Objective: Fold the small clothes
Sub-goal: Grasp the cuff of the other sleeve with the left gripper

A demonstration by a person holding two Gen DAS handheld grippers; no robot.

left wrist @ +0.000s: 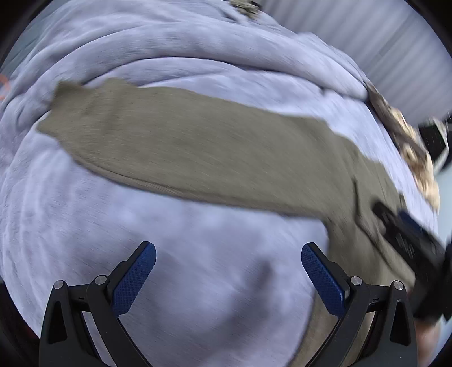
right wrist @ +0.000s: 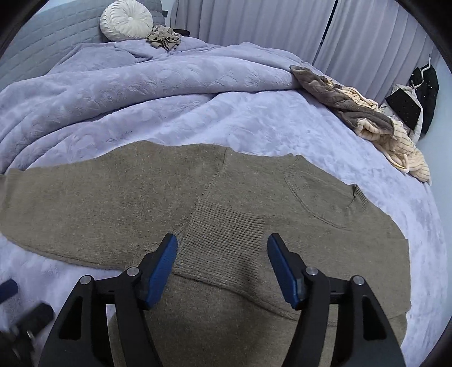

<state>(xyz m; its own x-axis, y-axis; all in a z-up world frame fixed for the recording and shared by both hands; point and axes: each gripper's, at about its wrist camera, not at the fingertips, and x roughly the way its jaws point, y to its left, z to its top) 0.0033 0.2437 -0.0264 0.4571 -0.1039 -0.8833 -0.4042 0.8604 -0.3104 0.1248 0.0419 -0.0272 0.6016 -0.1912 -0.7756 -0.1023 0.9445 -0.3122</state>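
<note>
An olive-brown knit sweater point(right wrist: 141, 203) lies flat on a lilac blanket point(right wrist: 169, 93) on a bed. One sleeve is folded across its body, its ribbed cuff point(right wrist: 223, 242) just ahead of my right gripper point(right wrist: 222, 262), which is open and empty above it. In the blurred left wrist view the other sleeve point(left wrist: 180, 144) stretches out across the blanket point(left wrist: 197, 282). My left gripper point(left wrist: 228, 271) is open and empty over bare blanket, below that sleeve. The right gripper point(left wrist: 406, 240) shows at the right edge there.
A heap of grey and cream striped clothes point(right wrist: 367, 118) lies at the bed's right edge. A crumpled tan garment point(right wrist: 165, 36) and a round white cushion point(right wrist: 125, 19) sit at the head. Curtains point(right wrist: 268, 25) hang behind. Dark clothes point(right wrist: 423, 93) hang at far right.
</note>
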